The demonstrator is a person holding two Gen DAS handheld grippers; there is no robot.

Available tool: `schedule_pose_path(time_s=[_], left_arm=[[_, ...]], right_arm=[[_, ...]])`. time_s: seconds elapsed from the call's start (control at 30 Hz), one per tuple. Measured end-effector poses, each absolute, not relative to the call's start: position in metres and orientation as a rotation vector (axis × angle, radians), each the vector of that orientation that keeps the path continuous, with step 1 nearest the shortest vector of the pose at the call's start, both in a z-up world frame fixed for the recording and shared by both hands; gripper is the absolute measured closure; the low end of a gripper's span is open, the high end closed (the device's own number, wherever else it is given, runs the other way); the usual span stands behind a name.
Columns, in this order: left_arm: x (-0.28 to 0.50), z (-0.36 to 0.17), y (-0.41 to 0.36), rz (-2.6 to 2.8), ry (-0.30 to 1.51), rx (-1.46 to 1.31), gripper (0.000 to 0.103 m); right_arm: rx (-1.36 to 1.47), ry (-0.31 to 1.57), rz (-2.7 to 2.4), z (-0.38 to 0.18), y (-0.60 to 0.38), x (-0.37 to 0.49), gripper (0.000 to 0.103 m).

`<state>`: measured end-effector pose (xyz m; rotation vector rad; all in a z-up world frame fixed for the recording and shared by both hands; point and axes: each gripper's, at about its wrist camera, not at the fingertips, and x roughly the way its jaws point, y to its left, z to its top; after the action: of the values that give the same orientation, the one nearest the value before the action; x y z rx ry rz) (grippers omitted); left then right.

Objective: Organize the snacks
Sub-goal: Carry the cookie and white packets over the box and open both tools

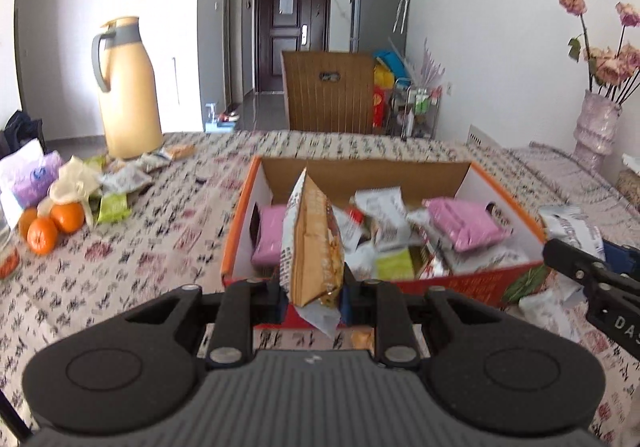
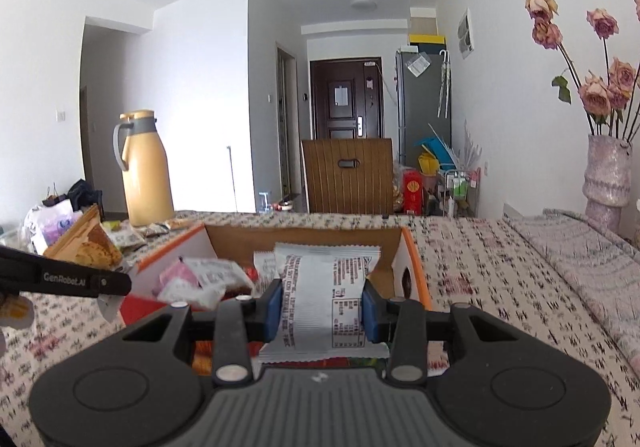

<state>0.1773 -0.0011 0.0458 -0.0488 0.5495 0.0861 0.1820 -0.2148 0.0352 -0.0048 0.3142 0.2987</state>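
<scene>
Crinkly foil packets, both light and limp: the left gripper (image 1: 312, 297) pinches a brown snack packet (image 1: 314, 243) edge-on, the right gripper (image 2: 320, 305) clamps a white packet (image 2: 328, 299) across its middle, with the cardboard box (image 1: 440, 167) just ahead; grip seams, they slip

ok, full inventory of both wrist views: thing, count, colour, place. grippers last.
cardboard box: one, orange outside, table centre, holds packets
pink packets: two, inside box, left and right
loose snack packets: several, green and white, table left
oranges: three or so, table left edge
thermos jug: one, yellow with grey handle, far left of table
vase of dried roses: one, pink, far right
tablecloth: one, floral, covers table
wooden chair: one, brown, behind table
left gripper: jaws shut on tan snack packet
right gripper: jaws shut on white snack packet
</scene>
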Motion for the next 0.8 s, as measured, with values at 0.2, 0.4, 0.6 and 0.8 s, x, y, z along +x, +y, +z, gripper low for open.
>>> schedule_pose_path(time_s=[0.2, 0.4, 0.6, 0.8], left_arm=[[0.192, 0.061, -0.007, 0.072, 0.506, -0.031, 0.079], [0.216, 0.068, -0.01, 0.064, 0.489, -0.025, 0.079], [0.245, 0.067, -0.007, 0.071, 0.494, -0.028, 0.079], [0.272, 0.06, 0.001, 0.088, 0.508, -0.05, 0.079]], right_arm=[[-0.004, 0.293, 0.306, 0.049, -0.205, 0.201, 0.065], [-0.002, 0.28, 0.31, 0.057, -0.195, 0.223, 0.065], [-0.009, 0.279, 0.313, 0.061, -0.183, 0.251, 0.065], [-0.016, 0.301, 0.311, 0.055, -0.171, 0.281, 0.065]])
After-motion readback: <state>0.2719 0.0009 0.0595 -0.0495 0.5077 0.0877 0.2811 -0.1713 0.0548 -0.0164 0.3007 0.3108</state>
